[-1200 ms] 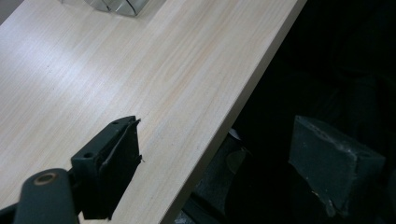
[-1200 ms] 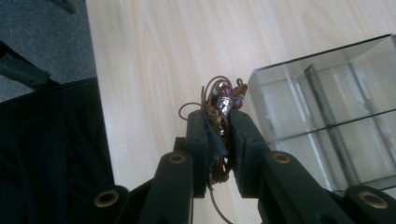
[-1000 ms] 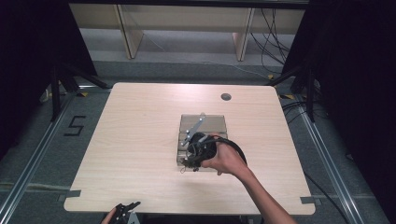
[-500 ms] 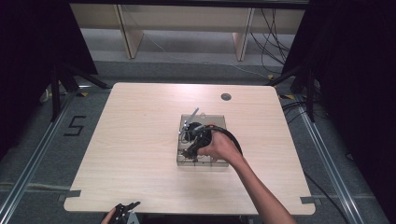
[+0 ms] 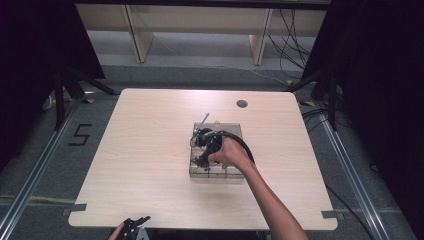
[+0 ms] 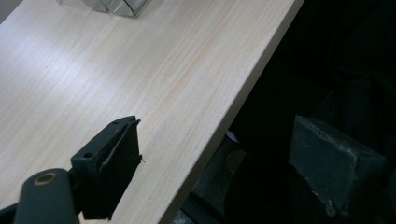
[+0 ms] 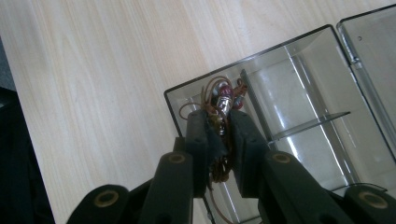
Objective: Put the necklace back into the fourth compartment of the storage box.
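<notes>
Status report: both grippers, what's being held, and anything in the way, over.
Right gripper shut on corded trinket, over clear box corner compartment. Left gripper open, idle at table edge. Nothing in the way.

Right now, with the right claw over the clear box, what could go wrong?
1. The right claw pinches a tangle of thin brown cord and beads; loose loops could snag on the box divider or its wall.
2. The bundle sits at a corner compartment's edge, so it might drop outside onto the table.
</notes>
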The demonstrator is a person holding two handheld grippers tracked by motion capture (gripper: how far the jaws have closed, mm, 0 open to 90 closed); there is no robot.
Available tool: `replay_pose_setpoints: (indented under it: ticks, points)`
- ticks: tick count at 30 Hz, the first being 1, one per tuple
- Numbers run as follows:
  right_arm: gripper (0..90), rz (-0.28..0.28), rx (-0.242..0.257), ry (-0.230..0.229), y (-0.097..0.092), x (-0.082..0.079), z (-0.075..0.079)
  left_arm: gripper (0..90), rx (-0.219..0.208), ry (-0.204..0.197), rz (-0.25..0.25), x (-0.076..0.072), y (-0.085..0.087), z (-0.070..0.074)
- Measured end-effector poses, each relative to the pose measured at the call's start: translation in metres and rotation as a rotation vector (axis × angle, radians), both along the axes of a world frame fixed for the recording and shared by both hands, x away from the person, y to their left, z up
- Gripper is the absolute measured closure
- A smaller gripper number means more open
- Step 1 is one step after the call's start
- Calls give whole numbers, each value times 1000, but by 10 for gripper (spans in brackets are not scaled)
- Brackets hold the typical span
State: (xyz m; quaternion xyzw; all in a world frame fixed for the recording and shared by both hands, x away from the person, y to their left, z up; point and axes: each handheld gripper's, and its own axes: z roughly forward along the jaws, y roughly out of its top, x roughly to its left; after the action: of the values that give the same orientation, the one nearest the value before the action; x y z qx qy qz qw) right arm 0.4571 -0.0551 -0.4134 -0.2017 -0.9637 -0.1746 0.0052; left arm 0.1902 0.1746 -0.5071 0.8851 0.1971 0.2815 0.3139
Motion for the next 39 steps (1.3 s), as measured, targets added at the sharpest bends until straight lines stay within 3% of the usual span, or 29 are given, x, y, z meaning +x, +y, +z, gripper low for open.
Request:
replay_pose_setpoints:
  ticks: [5, 6, 7, 13, 19, 23, 29, 30, 31, 33, 36, 37, 39]
  points:
    - [794, 11, -20, 27, 6, 3, -9, 157, 26, 13, -18, 0, 1, 2]
    - [794, 11, -20, 27, 6, 3, -9, 157, -1, 6, -6, 0, 1, 1]
    - [794, -4, -36, 49, 8, 2, -11, 157, 2, -8, 6, 1, 0, 0]
    - [793, 12, -34, 59, 13, 4, -18, 157, -3, -1, 3, 0, 0, 0]
    - [792, -13, -72, 81, 13, 7, -22, 157, 8, 2, -5, 0, 0, 1]
    - [793, -19, -71, 85, 14, 7, -26, 157, 2, -7, 6, 0, 0, 0]
    - [782, 9, -64, 88, 16, 12, -33, 157, 0, -3, 4, 0, 0, 0]
    - [778, -15, -74, 90, 16, 11, -33, 157, 7, 3, -5, 0, 0, 1]
    - [771, 8, -72, 90, 16, 12, -34, 157, 6, 6, -8, 0, 0, 0]
    - [743, -17, -69, 103, 19, 9, -32, 157, 13, 13, -12, 0, 1, 2]
    - [717, -27, -58, 91, 18, 10, -28, 157, 20, 20, -17, -1, 1, 1]
    - [710, -7, -48, 81, 16, 12, -27, 157, 24, 18, -19, 0, 1, 2]
    - [698, -30, -37, 75, 16, 10, -20, 157, 20, 15, -15, 0, 1, 2]
